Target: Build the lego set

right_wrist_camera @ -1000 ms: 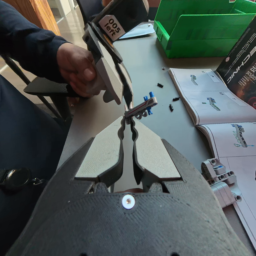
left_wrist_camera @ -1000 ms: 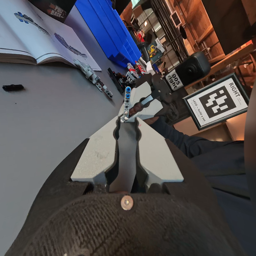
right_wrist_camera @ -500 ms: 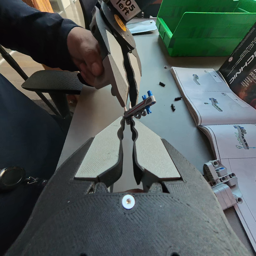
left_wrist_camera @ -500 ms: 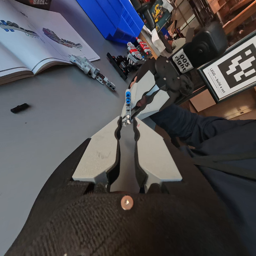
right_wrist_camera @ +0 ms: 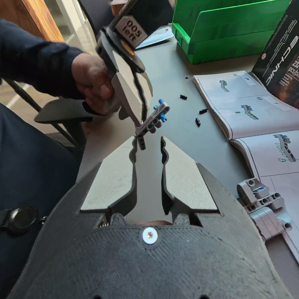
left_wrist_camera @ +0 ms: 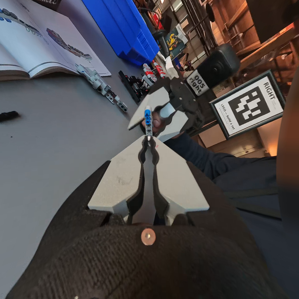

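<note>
A grey beam (left_wrist_camera: 148,125) with blue pins (left_wrist_camera: 147,115) and a red stripe is held in the air over the table edge. My left gripper (left_wrist_camera: 148,140) is shut on its lower end. In the right wrist view the beam (right_wrist_camera: 153,119) slants up to the right, with the left gripper (right_wrist_camera: 140,123) pinching it from above. My right gripper (right_wrist_camera: 148,137) is open, its left fingertip beside the beam's dark lower end and its right fingertip apart from it. It also shows beyond the beam in the left wrist view (left_wrist_camera: 155,120), open.
An open instruction booklet (right_wrist_camera: 242,113) lies on the grey table (right_wrist_camera: 174,145), with a grey sub-assembly (right_wrist_camera: 262,205) on its edge. Black pins (right_wrist_camera: 197,121) lie loose. A green bin (right_wrist_camera: 226,32), black box (right_wrist_camera: 283,56), blue bin (left_wrist_camera: 126,32) and red-black assembly (left_wrist_camera: 139,84) stand around. Less than 4 cm separates the two grippers' tips.
My right gripper has opened and let go of the beam. My left gripper has closed on the beam's end and now holds it alone. The beam has tilted more upright.
</note>
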Demonstrator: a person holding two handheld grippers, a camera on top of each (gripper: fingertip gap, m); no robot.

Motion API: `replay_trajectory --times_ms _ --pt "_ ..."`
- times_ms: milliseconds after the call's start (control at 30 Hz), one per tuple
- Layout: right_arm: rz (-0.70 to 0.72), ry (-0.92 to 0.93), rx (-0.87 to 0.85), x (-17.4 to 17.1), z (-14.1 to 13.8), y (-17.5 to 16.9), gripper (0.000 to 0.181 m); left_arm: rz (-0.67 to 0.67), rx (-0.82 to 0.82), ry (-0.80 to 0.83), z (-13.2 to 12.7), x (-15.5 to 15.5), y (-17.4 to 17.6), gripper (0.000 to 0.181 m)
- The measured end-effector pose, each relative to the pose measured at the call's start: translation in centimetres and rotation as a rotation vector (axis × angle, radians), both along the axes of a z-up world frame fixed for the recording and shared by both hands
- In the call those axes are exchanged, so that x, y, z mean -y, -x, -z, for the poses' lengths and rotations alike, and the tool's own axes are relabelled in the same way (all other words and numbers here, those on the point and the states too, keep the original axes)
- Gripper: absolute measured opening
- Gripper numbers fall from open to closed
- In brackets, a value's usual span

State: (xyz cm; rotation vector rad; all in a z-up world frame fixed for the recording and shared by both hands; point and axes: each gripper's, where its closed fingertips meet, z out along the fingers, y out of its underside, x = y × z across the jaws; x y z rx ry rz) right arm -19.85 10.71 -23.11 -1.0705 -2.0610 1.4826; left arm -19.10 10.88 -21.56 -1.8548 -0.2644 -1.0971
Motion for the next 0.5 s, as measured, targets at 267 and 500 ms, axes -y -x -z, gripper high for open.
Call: replay_trajectory --times_ms 267,500 --pt "-0.161 0.399 0.123 0.4 -2.3 -1.2 0.02 0.001 0.062 -0.025 -0.4 0.1 -1.1 0.001" --pt "-0.197 0.307 0.151 1.4 -1.3 -1.5 0.008 -0.009 0.187 -0.003 -0.5 0.2 -1.1 0.0"
